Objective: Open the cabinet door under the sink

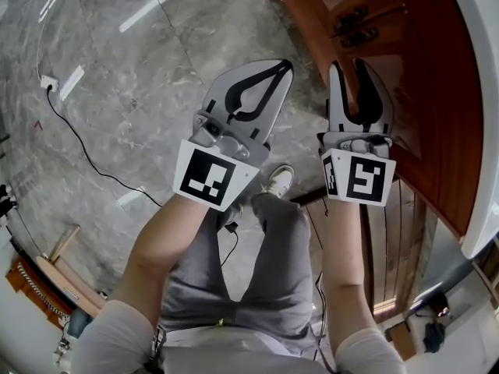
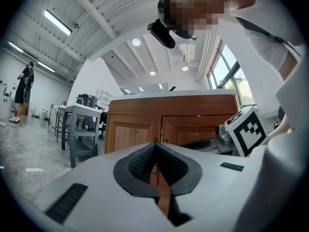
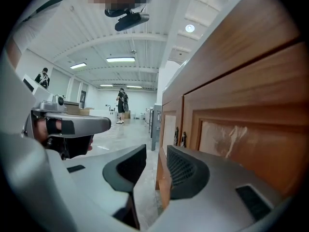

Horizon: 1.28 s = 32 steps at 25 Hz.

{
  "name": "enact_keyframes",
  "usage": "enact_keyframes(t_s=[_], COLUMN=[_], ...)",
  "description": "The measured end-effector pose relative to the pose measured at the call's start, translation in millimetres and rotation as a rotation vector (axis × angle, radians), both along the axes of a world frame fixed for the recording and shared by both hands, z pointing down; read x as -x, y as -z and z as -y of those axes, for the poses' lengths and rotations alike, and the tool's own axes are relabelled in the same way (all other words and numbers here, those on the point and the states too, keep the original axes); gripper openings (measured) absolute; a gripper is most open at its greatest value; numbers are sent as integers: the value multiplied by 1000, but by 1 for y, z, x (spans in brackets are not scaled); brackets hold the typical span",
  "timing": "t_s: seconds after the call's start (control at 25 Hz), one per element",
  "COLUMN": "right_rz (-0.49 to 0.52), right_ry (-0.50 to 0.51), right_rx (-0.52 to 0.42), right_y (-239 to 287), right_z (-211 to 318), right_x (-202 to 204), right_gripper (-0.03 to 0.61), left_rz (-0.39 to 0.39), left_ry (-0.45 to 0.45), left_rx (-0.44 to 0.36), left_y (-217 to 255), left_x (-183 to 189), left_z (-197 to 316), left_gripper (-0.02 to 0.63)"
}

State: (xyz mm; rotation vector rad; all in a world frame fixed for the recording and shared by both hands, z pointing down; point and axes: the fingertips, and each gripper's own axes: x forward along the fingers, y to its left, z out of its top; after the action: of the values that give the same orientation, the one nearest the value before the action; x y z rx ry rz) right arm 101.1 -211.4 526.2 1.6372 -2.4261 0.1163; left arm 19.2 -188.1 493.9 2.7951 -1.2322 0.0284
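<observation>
Grey marble floor [image 1: 156, 68] spreads under the whole scene, in a bright hall with a white ribbed ceiling. Closest to the head camera are the person's grey trousers [image 1: 265, 271] and one pale shoe [image 1: 277, 181], with both bare forearms stretched forward.

The left tool [image 1: 282, 68] hangs over the floor. Its jaws meet tip to tip, leaving only an oval gap behind the tips, and nothing is caught in it. The right tool [image 1: 348, 72] is just beside it, level with it. Its jaws stand a modest way apart and hold nothing. In the right gripper view only floor and the lower corner of the wood show through the gap.

Beyond the tools stands the brown wooden cabinet [image 1: 413, 92], under the white edge of the surface [image 1: 483, 68]. From the head view the right tool's tips lie against the lower part of its front, short of the pair of dark handles [image 1: 355, 26]. In the right gripper view the front runs close along that tool's right side with the handles ahead of the jaws, and no contact shows. In the left gripper view the cabinet is further off, with two panelled doors [image 2: 133, 134] side by side, both flush with the frame.

Further away, a black cable [image 1: 78, 142] runs across the floor to a white socket [image 1: 48, 82]. A grey shelf unit [image 2: 79, 124] stands left of the cabinet, and a person in dark clothes [image 2: 24, 88] stands at the far wall.
</observation>
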Motion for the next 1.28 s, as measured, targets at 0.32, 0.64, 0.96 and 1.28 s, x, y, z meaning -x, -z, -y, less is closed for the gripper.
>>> enact_keyframes(t_s=[0.32, 0.64, 0.96, 1.28], right_rz=[-41, -55, -68, -62], right_ry=[-86, -115, -161, -163], right_rx=[-7, -26, -34, -13], right_y=[-31, -45, -57, -57], right_z=[24, 39, 46, 47], right_x=[-13, -19, -23, -25], right_gripper=[137, 115, 70, 55], left_rz=[-18, -24, -26, -35], left_ry=[-6, -5, 7, 18], left_rx=[-14, -13, -9, -4], left_y=[-28, -48, -62, -64], left_x=[-10, -17, -10, -6], left_z=[14, 30, 37, 37], left_gripper=[17, 17, 17, 17])
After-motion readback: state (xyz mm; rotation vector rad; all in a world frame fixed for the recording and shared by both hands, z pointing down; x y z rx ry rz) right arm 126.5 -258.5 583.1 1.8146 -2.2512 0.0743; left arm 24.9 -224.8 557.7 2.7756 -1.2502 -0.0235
